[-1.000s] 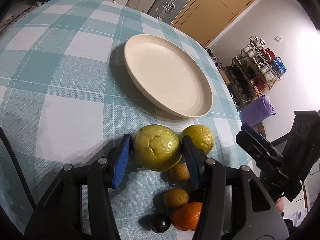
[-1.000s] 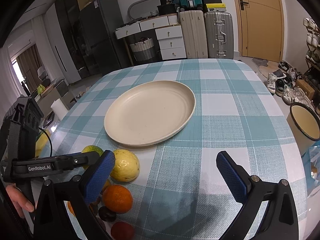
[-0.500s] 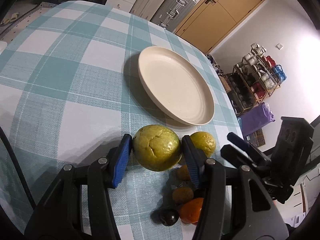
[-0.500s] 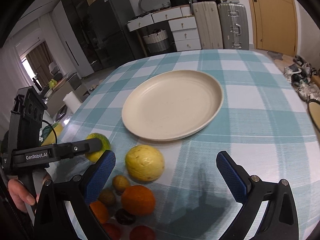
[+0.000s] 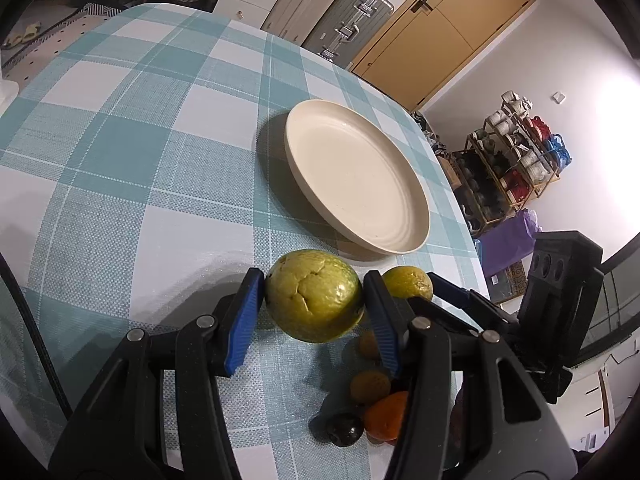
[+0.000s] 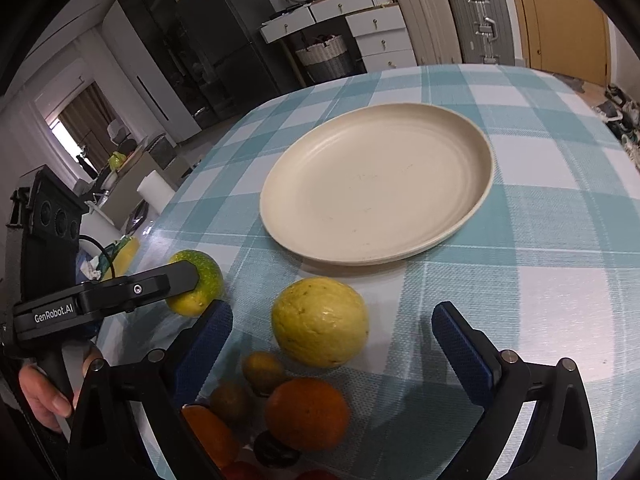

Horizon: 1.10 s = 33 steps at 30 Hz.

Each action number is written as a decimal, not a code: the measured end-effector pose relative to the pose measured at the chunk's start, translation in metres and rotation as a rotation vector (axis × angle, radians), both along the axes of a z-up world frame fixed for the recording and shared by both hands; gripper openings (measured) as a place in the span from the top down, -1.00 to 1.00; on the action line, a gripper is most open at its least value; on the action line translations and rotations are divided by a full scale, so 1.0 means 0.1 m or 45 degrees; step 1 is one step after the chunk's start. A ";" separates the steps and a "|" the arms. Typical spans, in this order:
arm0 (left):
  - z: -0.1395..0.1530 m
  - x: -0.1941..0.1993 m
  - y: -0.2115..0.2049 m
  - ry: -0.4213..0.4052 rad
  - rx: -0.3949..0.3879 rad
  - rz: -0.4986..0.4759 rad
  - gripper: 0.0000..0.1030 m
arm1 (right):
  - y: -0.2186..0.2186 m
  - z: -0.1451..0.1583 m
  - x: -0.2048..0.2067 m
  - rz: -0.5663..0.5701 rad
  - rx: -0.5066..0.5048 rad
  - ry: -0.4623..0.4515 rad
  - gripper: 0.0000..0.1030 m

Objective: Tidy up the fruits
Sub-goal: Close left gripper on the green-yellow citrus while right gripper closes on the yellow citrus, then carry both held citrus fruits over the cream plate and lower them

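Fruit sits in a little pile on the checked table (image 6: 560, 208), near the empty cream plate (image 6: 376, 184), and my left gripper (image 5: 314, 300) squeezes the big green fruit (image 5: 314, 294) between its blue pads (image 5: 244, 320), but I cannot tell if it is off the cloth. My right gripper (image 6: 332, 344) is spread wide, with the yellow fruit (image 6: 320, 322) between its fingers and touching neither. An orange (image 6: 306, 412), two small brown fruits and a dark round one lie close by.
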<state>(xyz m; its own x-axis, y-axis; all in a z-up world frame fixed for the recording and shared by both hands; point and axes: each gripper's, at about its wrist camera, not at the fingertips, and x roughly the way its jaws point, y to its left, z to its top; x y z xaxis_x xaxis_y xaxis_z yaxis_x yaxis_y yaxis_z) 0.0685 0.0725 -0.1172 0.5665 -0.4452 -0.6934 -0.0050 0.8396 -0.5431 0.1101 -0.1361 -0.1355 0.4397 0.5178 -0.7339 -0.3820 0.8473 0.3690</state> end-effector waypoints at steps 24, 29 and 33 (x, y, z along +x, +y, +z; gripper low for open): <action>0.29 0.24 -0.02 -0.050 0.031 -0.006 0.05 | -0.09 0.24 -0.01 0.052 0.071 -0.113 -0.02; 0.46 0.42 -0.05 -0.090 0.027 0.006 0.05 | -0.16 0.41 0.15 0.033 0.071 -0.165 -0.02; 0.56 0.62 -0.11 -0.109 0.044 0.001 0.05 | -0.23 0.50 0.35 0.014 0.074 -0.186 -0.02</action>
<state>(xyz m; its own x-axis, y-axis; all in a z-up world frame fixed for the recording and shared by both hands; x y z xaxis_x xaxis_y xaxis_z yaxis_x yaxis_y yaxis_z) 0.1309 0.0613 -0.0617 0.6244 -0.4218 -0.6574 0.0397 0.8577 -0.5126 0.1452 -0.1588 -0.0859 0.5335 0.5628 -0.6314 -0.4443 0.8217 0.3570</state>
